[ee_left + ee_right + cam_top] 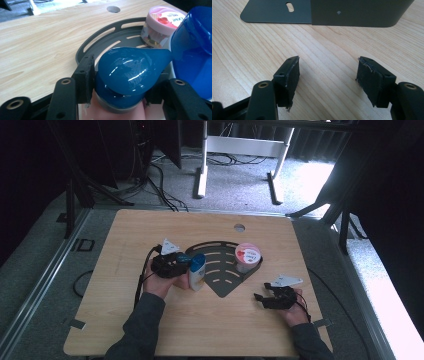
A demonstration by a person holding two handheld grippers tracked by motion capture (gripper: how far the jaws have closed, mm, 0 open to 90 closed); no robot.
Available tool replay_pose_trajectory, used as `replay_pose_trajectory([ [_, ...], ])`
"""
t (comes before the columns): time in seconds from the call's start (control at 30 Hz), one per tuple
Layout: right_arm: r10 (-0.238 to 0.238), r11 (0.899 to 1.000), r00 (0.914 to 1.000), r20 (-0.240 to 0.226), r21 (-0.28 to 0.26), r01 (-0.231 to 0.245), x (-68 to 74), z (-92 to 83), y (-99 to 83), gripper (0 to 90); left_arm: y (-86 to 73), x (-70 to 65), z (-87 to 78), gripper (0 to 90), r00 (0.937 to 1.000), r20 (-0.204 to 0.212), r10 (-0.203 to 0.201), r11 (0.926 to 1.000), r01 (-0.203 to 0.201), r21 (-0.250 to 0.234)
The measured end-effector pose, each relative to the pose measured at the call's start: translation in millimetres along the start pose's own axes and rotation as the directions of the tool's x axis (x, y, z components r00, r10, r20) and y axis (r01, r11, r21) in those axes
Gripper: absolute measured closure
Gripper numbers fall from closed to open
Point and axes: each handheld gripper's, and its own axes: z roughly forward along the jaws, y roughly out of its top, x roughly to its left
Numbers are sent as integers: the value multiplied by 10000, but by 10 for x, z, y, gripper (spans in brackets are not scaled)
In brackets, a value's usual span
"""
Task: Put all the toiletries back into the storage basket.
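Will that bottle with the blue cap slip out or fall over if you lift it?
The bottle looks glossy, so it is probably slippery. The left gripper grips only its blue cap, so it might swing or tip. It looks like stiff plastic, unlikely to squash.

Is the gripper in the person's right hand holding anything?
No: the right gripper has its jaws standing apart over bare table, with nothing between them.

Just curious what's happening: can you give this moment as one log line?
left gripper: shut on blue-capped bottle | right gripper: open, over table | pink jar: in rack
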Motion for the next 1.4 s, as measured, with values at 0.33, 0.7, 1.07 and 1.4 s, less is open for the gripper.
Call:
replay_pose_trajectory([
  [0.33, -4, 10000, 10000, -6, 1, 4, 0, 0, 0, 343, 6, 18, -41, 526, 9997, -83, 233, 9996, -232, 133],
  [0.7, -37, 10000, 10000, -2, -6, 37, -2, 1, 0, 342, 18, -18, -93, 528, 9978, -55, 667, 9968, -664, 453],
  [1.07, -9, 10000, 10000, -8, 14, 9, 0, 0, 0, 341, 1, 18, -138, 527, 9970, -190, 745, 9951, -731, 668],
  [1.4, -15, 10000, 10000, -9, 7, 15, 1, 0, 0, 340, -51, -11, -103, 516, 9967, -787, -182, 9998, 186, 48],
])
